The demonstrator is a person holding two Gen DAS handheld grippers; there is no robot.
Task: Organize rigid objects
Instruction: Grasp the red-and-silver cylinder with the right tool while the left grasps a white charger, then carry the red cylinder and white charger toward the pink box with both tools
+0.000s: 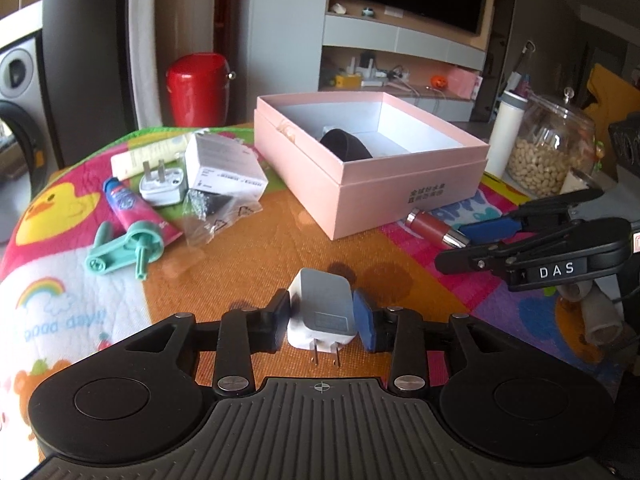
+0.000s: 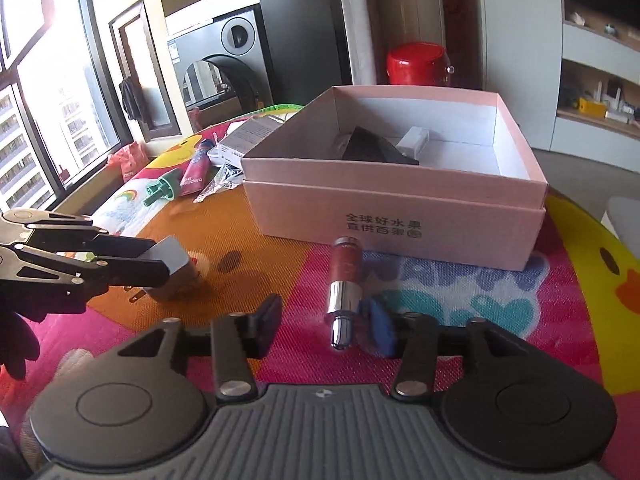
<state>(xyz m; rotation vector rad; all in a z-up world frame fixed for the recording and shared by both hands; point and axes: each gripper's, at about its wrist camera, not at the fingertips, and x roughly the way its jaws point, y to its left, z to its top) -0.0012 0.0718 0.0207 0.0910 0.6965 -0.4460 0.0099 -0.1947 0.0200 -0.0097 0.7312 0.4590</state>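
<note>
The left gripper clamps the small white plastic plug adapter across its flat sides, prongs toward the camera, probably bound for the open pink cardboard box. The right gripper stands open around the red-and-silver lipstick tube lying beside the box.

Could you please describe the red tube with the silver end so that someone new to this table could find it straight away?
Start at the big open pink box in the middle of the colourful mat. Just in front of its printed wall lies the red tube, its silver end toward the open right gripper. Unlike the white charger held by the left gripper, it is a shiny cylinder.
</note>
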